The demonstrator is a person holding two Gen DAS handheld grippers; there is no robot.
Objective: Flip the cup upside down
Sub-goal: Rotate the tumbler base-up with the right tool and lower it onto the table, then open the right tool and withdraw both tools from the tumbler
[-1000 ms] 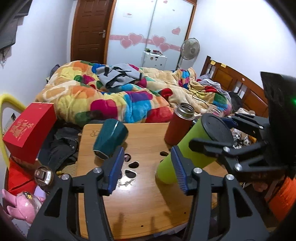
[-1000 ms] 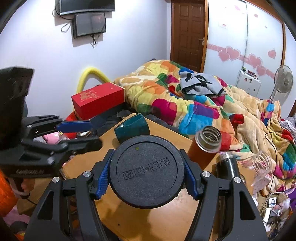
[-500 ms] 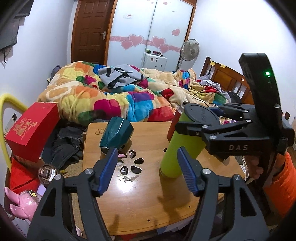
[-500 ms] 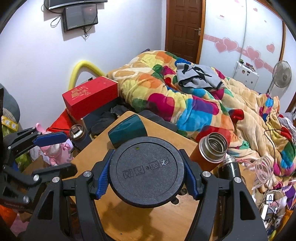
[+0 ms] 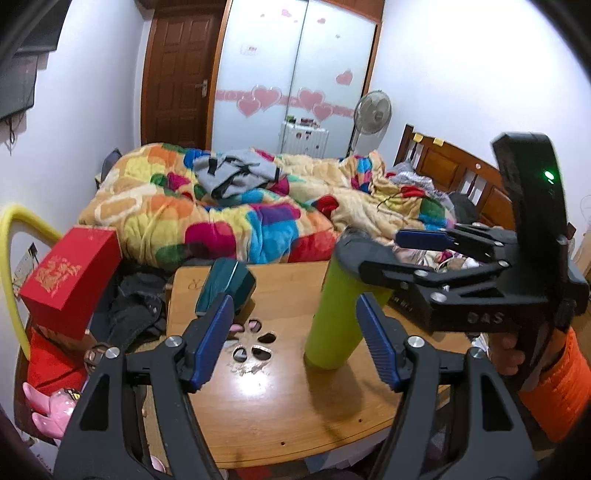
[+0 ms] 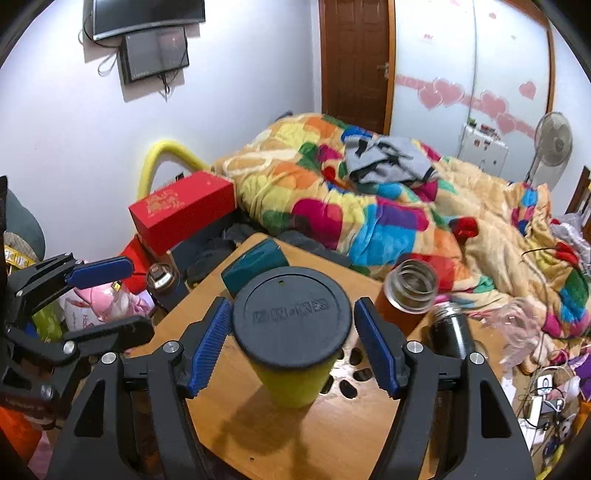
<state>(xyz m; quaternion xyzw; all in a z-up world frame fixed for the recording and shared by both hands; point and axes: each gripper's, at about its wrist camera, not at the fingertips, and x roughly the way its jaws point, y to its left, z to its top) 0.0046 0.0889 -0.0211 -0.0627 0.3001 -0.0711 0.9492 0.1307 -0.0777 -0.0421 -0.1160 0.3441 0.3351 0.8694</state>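
White walls (image 5: 443, 74); brown door (image 5: 173, 74); bed (image 5: 229, 214) under a patchwork quilt; standing fan (image 5: 371, 110); wall-mounted screen (image 6: 147, 14).

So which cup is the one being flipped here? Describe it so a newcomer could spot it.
Start at the round wooden table beside the bed. Near its middle stands the lime-green cup between the right gripper's open jaws. Unlike the dark teal cup behind it and the orange flask, it is tall, bright green, with a flat black end facing up.

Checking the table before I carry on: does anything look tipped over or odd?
The teal cup lies tipped on its side at the table's far left corner. The green cup stands with its black end up, between the right tool's open pads. Nothing looks spilled.
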